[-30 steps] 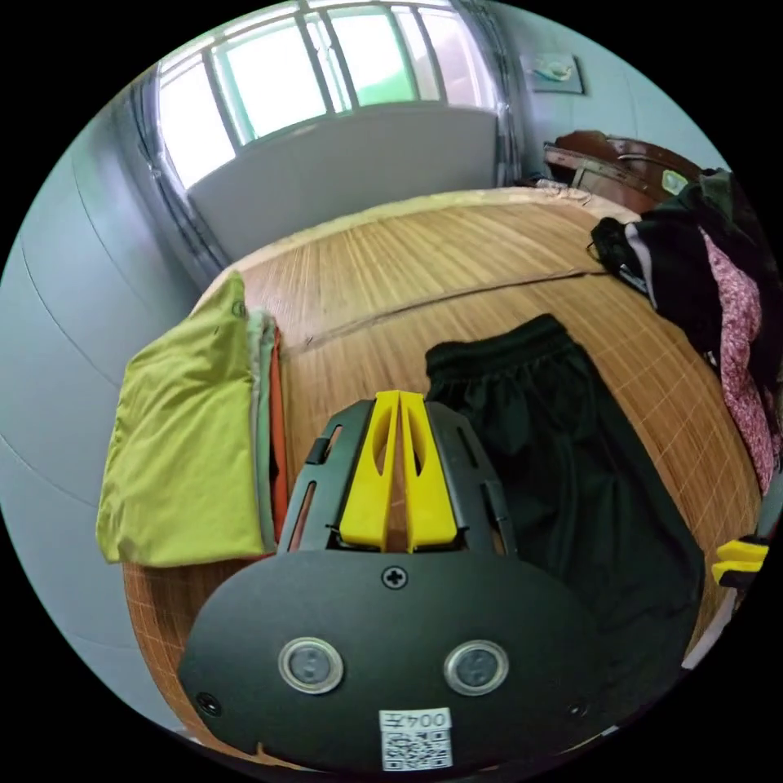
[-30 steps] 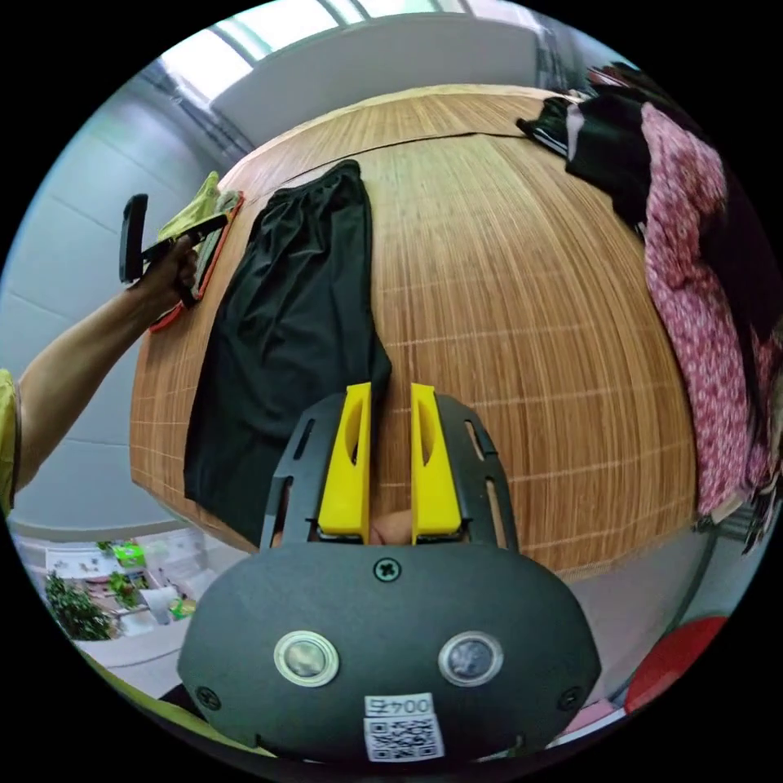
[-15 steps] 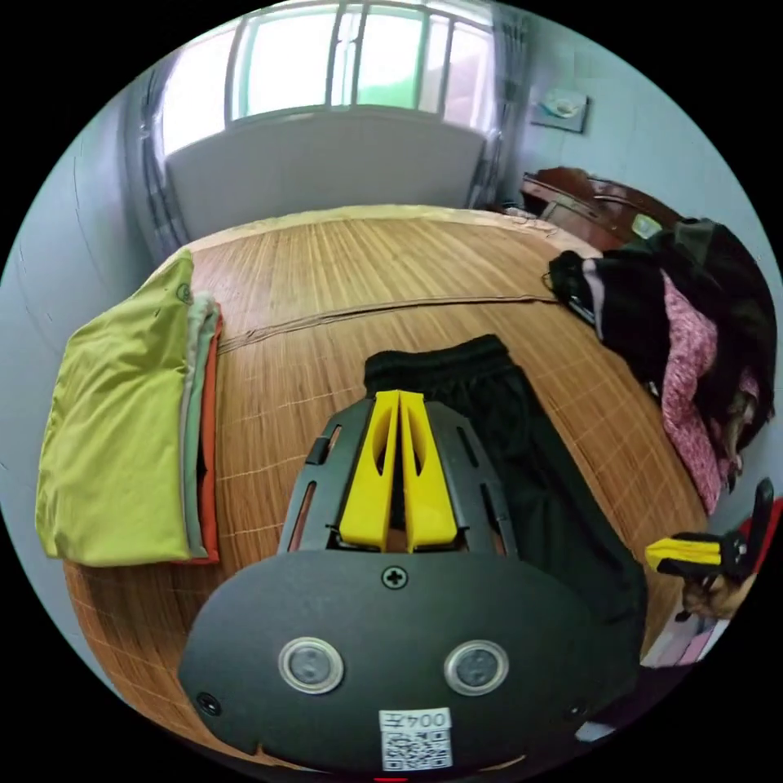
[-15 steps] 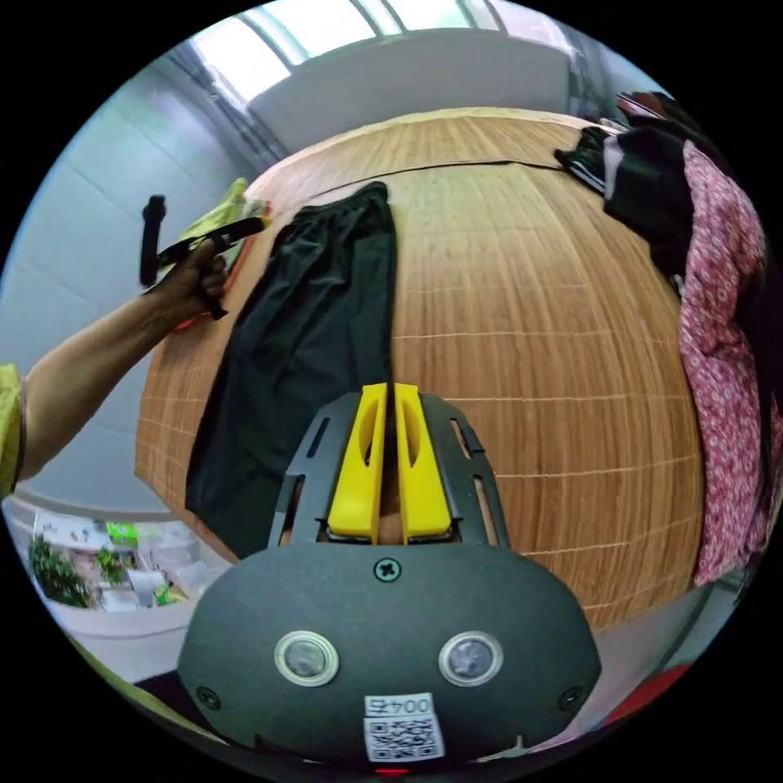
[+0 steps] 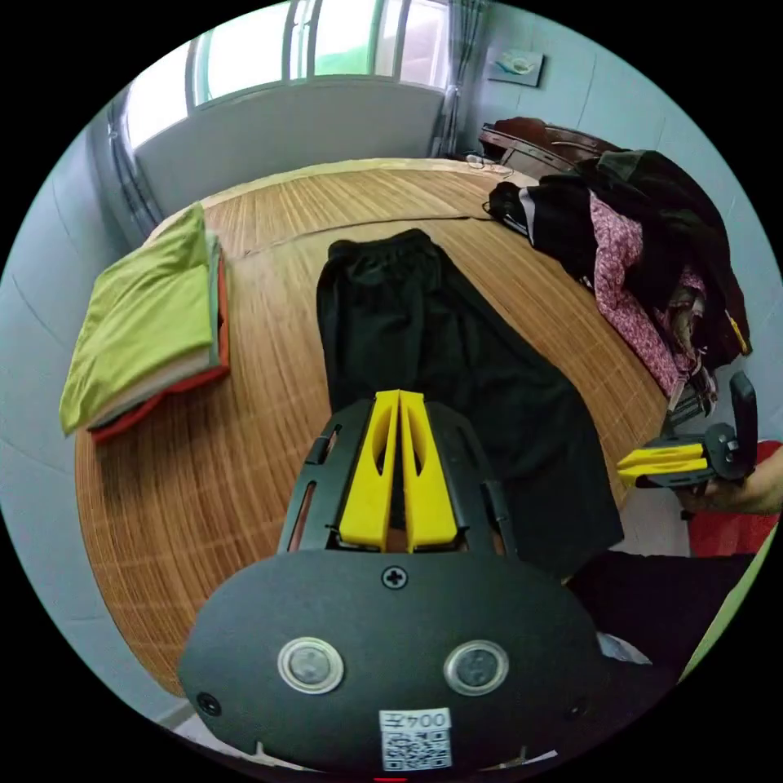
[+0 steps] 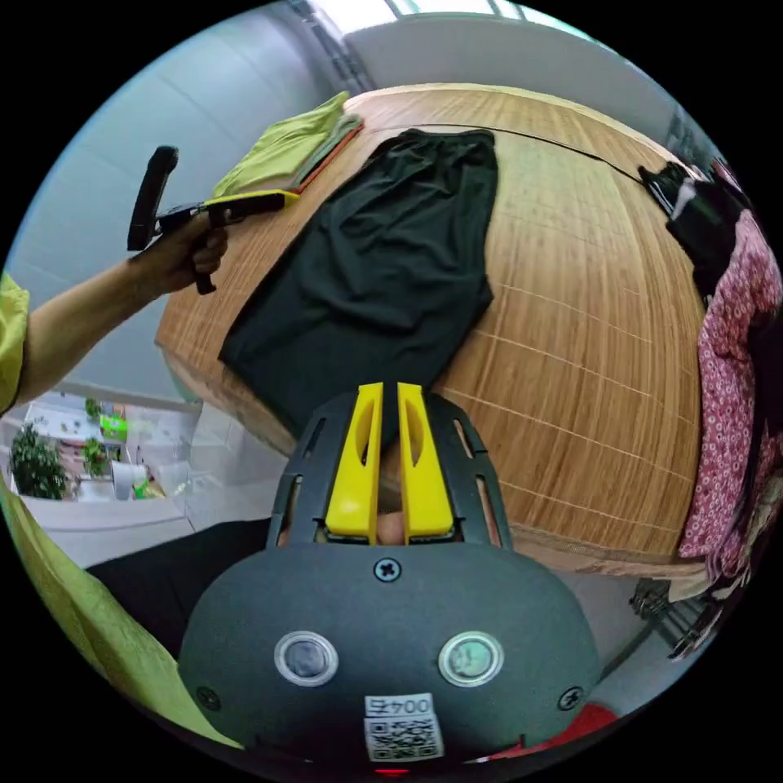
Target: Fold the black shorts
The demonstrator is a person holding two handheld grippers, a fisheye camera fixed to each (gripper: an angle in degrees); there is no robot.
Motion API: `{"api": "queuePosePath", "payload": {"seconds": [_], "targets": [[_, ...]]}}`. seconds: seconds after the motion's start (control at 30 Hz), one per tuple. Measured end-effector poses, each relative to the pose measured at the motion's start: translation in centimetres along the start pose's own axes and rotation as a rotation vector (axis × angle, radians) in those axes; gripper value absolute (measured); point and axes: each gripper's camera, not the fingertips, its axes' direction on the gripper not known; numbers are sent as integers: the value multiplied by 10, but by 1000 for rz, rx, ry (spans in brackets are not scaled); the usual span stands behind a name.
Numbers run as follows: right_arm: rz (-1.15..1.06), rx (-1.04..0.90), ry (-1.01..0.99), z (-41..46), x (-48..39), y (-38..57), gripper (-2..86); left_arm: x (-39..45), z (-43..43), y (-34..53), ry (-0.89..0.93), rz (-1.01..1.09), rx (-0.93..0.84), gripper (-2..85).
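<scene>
The black shorts point(image 5: 440, 359) lie flat on the bamboo mat point(image 5: 204, 457), waistband at the far end and hem at the near edge. My left gripper point(image 5: 400, 395) hovers above the hem end, jaws shut on nothing. In the same view my right gripper point(image 5: 662, 465) is held by a hand off the mat's near right corner. In the right gripper view the shorts point(image 6: 391, 261) spread out ahead of my right gripper point(image 6: 383, 387), which is shut and empty. A hand holds my left gripper point(image 6: 249, 200) in the air left of the shorts.
A stack of folded clothes point(image 5: 147, 326) with a lime-green top layer sits left of the shorts and appears again in the right gripper view point(image 6: 285, 147). A heap of dark and pink floral clothes point(image 5: 644, 245) covers the mat's right side. Floor lies below the near edge.
Both grippers have drawn back from the shorts toward the person at the mat's near edge. The right jaws, slightly apart a second ago, have closed. The shorts lie still.
</scene>
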Motion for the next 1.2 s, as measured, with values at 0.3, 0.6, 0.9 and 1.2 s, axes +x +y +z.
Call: {"api": "queuePosePath", "payload": {"seconds": [0.3,0.6,0.9,1.2], "targets": [[-388,69,-3,44,-123,-75,86,-22,-32,193,-73,-569,-125,6],[-575,-37,76,128,-184,-124,98,-36,-12,266,69,-700,-46,10],[107,-224,-502,141,-45,-195,6,-28,27,290,245,-436,-41,104],[93,-305,-656,162,-3,-212,11,-30,71,284,312,-308,-51,176]]}}
